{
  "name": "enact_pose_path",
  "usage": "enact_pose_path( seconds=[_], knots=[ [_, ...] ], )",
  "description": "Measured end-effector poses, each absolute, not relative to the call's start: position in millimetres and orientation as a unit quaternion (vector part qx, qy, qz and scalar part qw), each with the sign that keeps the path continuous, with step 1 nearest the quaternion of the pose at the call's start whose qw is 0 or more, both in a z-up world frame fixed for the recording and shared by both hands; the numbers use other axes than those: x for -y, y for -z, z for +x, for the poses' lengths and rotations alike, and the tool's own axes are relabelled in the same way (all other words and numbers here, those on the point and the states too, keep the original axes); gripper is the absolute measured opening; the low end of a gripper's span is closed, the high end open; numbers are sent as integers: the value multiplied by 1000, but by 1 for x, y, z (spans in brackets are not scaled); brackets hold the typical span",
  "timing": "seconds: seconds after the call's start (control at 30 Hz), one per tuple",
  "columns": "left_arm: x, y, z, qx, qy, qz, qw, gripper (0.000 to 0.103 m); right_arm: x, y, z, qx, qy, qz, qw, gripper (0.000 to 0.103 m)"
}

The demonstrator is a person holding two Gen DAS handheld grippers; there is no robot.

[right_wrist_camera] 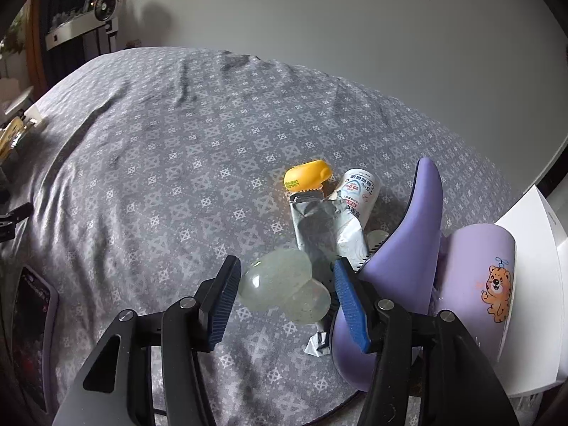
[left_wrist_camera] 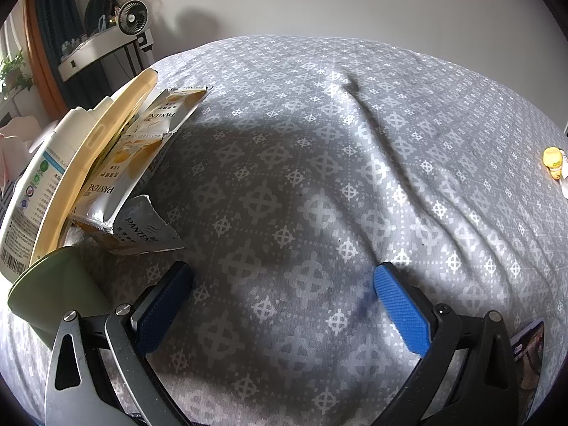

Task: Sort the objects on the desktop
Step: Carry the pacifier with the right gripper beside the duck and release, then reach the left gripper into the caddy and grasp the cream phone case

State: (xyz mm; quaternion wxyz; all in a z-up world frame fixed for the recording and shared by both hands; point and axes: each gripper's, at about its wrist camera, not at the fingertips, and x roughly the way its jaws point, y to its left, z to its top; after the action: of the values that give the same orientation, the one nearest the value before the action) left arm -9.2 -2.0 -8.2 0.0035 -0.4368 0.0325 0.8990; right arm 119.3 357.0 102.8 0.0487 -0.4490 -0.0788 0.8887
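The left tongs (left_wrist_camera: 282, 305) stand wide apart over the grey patterned cloth (left_wrist_camera: 319, 142) — nothing between them. At far left a white bottle (left_wrist_camera: 39, 181), a yellow tray (left_wrist_camera: 96, 149) and shampoo sachets (left_wrist_camera: 120, 174) lean together; a green cup (left_wrist_camera: 53, 294) sits nearer.

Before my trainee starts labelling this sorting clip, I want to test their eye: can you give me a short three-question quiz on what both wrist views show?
1. True or false: the left gripper holds a Pantene sachet.
2. Which thing lies between the right gripper's fingers? A) yellow cap B) clear gel-like blob C) purple brush
3. Fill in: the cartoon on the purple cup shows a ____.

Key
1. False: its jaws stand open over bare patterned cloth; the sachets lean at the left.
2. B; the pads do not press on it.
3. Tiger.
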Motion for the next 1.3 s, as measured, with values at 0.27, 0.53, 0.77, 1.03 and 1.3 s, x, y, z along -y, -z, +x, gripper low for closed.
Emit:
enact_pose_path(
  seconds=[0.27,0.53,0.77,1.03,1.3],
  knots=[
    [2,8,-8,-33,-899,-437,3,103,-330,-134,169,91,-916,-391,5,75],
    [2,8,-8,-33,-899,-437,4,103,-320,-123,213,-10,-919,-393,-27,76],
    [13,-17,3,-13,-901,-433,30,103,-285,-46,215,-9,-871,-490,-38,76],
    [55,-97,26,-6,-944,-330,-32,103,-270,-31,210,30,-863,-502,-51,103],
    [124,-83,-28,-118,-890,-431,-87,103,-273,-34,209,27,-863,-501,-55,103]
  ],
)
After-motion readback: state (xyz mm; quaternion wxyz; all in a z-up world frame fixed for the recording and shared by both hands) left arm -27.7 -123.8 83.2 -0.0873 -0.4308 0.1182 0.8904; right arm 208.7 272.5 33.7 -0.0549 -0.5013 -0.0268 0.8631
